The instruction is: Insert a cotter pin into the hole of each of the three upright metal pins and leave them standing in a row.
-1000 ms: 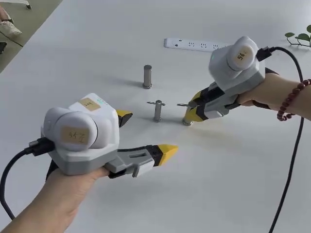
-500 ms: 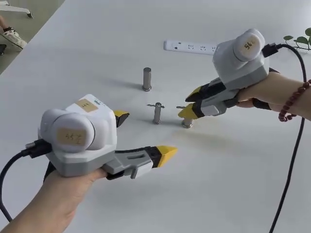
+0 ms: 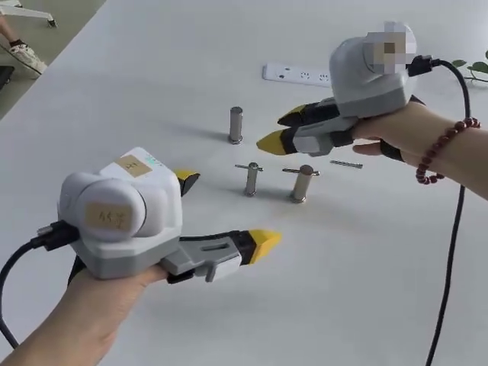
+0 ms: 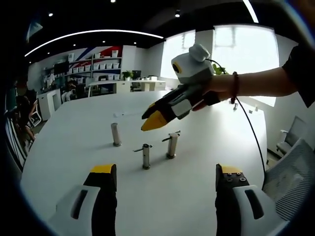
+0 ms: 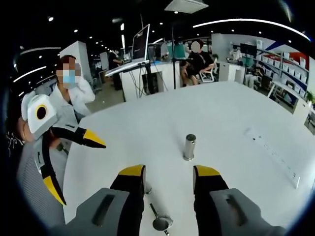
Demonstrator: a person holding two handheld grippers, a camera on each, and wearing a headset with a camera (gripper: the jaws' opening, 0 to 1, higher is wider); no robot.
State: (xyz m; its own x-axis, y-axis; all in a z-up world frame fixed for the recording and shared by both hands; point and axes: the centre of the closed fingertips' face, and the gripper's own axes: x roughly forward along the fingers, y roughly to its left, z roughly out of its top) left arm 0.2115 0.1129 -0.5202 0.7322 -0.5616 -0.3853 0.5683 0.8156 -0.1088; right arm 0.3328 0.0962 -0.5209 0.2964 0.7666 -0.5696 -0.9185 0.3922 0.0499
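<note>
Three upright metal pins stand in a loose row on the white table. The far pin (image 3: 236, 124) (image 4: 116, 134) (image 5: 189, 146) has nothing through it. A cotter pin crosses the top of the middle pin (image 3: 251, 178) (image 4: 146, 156) and of the right pin (image 3: 303, 183) (image 4: 172, 145). My right gripper (image 3: 280, 130) (image 5: 169, 172) hovers open just above and behind the right pin, holding nothing. Nearer me, my left gripper (image 3: 226, 210) (image 4: 166, 169) is open and empty, well short of the pins. A loose cotter pin (image 3: 347, 163) lies under the right hand.
A white power strip (image 3: 301, 75) (image 5: 273, 152) lies at the table's far side, with plant leaves (image 3: 476, 65) at the right edge. Cables trail from both grippers. People sit and stand at desks beyond the table in the right gripper view.
My right gripper has opened, let go at the right pin and lifted up and to the left. The cotter pin stays through that pin. The left gripper has barely moved.
</note>
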